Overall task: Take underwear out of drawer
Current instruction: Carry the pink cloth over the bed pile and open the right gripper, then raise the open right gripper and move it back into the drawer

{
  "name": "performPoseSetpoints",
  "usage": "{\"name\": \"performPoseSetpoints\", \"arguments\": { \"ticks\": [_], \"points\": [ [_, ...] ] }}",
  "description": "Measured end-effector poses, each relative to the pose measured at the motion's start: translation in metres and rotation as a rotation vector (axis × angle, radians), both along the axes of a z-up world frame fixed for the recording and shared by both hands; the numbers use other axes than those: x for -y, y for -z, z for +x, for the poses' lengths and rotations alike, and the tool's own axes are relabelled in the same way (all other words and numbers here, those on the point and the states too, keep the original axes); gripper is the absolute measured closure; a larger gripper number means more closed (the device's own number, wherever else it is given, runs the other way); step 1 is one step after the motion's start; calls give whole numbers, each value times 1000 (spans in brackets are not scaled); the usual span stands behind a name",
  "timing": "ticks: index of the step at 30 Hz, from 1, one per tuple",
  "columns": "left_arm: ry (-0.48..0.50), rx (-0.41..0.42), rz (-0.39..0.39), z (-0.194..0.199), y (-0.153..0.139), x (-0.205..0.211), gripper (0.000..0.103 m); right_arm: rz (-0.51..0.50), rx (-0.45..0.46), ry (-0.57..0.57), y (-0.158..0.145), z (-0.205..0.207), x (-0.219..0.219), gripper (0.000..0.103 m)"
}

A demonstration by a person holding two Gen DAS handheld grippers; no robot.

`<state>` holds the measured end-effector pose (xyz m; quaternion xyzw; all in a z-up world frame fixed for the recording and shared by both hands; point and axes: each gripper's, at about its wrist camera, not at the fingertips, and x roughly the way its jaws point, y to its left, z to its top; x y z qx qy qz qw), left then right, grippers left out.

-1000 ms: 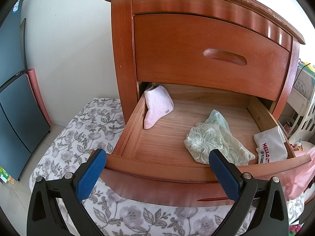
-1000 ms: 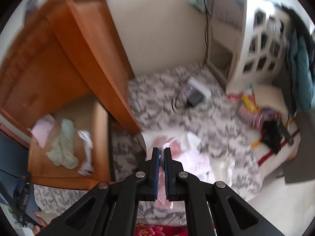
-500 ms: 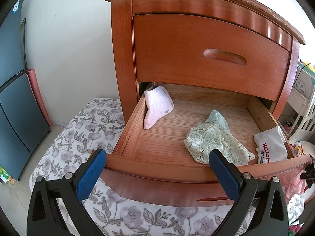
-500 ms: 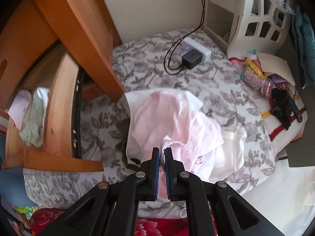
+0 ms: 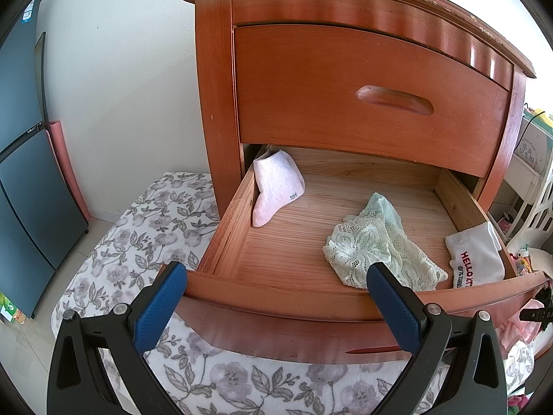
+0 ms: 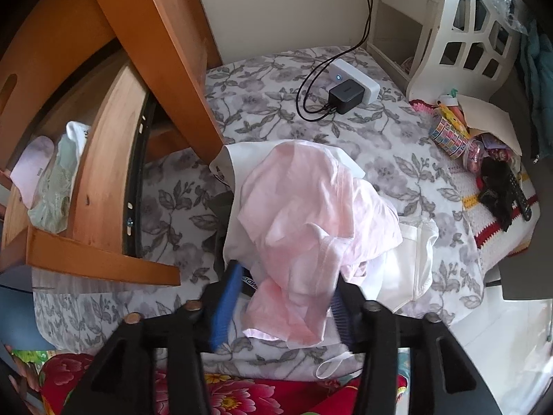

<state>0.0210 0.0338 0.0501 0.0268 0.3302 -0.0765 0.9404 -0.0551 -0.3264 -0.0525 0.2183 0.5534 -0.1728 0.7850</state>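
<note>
Right hand-held gripper (image 6: 280, 297) just opened — pink underwear (image 6: 311, 214) between.

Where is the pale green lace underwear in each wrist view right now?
Left wrist: pale green lace underwear lies right of centre on the open drawer's floor, behind the front rim.
Right wrist: pale green lace underwear shows at the far left edge, inside the drawer.
Shared landmark: the pink sock next to it.

Two handheld grippers, both with jaws apart

The left black two-finger gripper with blue pads (image 5: 276, 294) stands wide open; the right black blue-padded gripper (image 6: 281, 306) points steeply downward, its jaws having just been opening.
</note>
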Motion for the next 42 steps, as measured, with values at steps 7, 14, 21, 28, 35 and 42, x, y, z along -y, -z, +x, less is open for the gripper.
{"name": "performPoseSetpoints", "arguments": {
  "ticks": [7, 14, 21, 28, 35, 42],
  "points": [
    [0, 0, 0, 0, 0, 0, 0, -24, 2, 8, -4, 1, 2, 19],
    [0, 0, 0, 0, 0, 0, 0, -41, 6, 29, -6, -1, 4, 0],
    [0, 0, 0, 0, 0, 0, 0, -69, 10, 33, -11, -3, 6, 0],
    [0, 0, 0, 0, 0, 0, 0, -97, 29, 41, -25, -7, 10, 0],
    [0, 0, -1, 0, 0, 0, 0, -141, 64, 45, -54, -9, 7, 0],
    [0, 0, -1, -1, 0, 0, 0, -148, 132, -7, -91, -2, -8, 0]
  ]
}}
